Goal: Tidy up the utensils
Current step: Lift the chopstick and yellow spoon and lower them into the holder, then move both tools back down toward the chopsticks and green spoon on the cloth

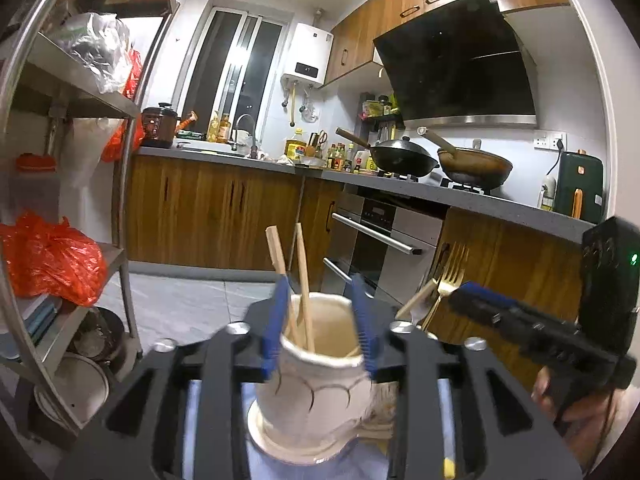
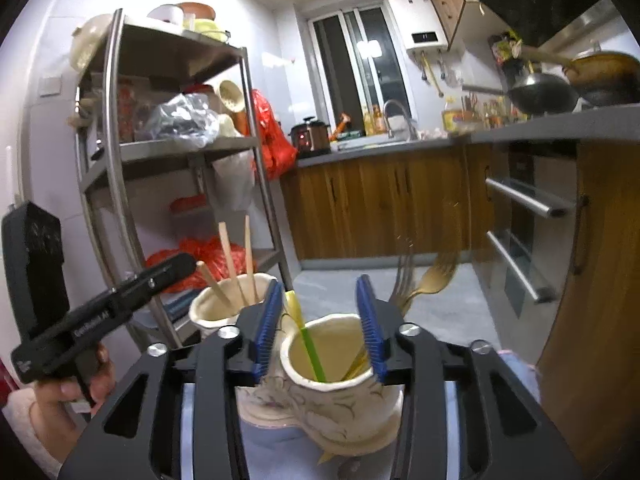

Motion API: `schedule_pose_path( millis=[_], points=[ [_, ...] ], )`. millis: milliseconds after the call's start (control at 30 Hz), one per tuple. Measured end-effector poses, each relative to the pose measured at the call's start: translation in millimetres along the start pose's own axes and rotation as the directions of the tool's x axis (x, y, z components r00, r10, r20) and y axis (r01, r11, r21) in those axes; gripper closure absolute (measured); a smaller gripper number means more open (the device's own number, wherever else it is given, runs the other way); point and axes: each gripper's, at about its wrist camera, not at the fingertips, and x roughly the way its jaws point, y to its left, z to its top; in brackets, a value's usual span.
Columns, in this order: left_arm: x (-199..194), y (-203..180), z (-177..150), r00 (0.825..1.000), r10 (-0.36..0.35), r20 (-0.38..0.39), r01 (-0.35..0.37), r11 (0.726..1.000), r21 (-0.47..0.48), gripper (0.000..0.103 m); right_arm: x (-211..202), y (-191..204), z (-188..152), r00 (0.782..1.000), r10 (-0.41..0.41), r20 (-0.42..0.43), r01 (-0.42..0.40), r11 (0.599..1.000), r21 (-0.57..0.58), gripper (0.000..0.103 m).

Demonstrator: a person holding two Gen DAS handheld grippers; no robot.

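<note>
Standing side by side and touching on a pale blue surface (image 2: 276, 452): two cream ceramic utensil jars, left jar (image 2: 224, 312) and right jar (image 2: 340, 400). Showing only in small bare patches below the jars' bases; kind of surface not tellable.

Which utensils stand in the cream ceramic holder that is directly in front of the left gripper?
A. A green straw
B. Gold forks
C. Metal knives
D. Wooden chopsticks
D: in the left wrist view, wooden chopsticks rise from the cream ceramic holder; the gold forks stand further right.
</note>
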Motion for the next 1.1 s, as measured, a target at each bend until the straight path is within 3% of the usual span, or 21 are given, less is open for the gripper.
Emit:
schedule_pose_path(
  millis=[33,133,200,367,700,933,1100],
  points=[
    [-4,-1,-3,1.000,0.014,0.001,-0.014,1.000,0.007,0.057,-6,-1,0,1.000,-0.007,0.007,0.007,1.000,0.002,0.048],
    [-13,-3,-9,0.999,0.038,-0.010,-0.038,0.999,0.020,0.045,-21,-6,0,0.999,-0.032,0.026,0.031,0.999,0.020,0.026],
    [-19,-2,-15,0.999,0.048,-0.019,-0.048,0.999,0.011,0.030,-32,-10,0,0.998,-0.041,0.042,0.039,0.998,0.041,0.014],
    [-34,-6,-31,0.996,0.085,-0.035,-0.085,0.996,0.001,0.005,-56,-18,-5,0.996,-0.072,0.043,0.068,0.995,0.072,0.006],
    [-48,-18,-60,0.984,0.118,-0.137,-0.118,0.993,0.002,0.006,-83,-23,-36,0.988,-0.126,-0.090,0.133,0.988,0.081,0.005],
    [-56,-35,-58,0.977,0.111,-0.179,-0.111,0.994,0.013,0.006,-82,-26,-61,0.959,-0.151,-0.241,0.172,0.983,0.066,0.005],
    [-56,-33,-60,0.967,0.112,-0.227,-0.124,0.992,-0.038,0.006,-75,-25,-72,0.942,-0.153,-0.299,0.177,0.983,0.053,0.005]
  ],
)
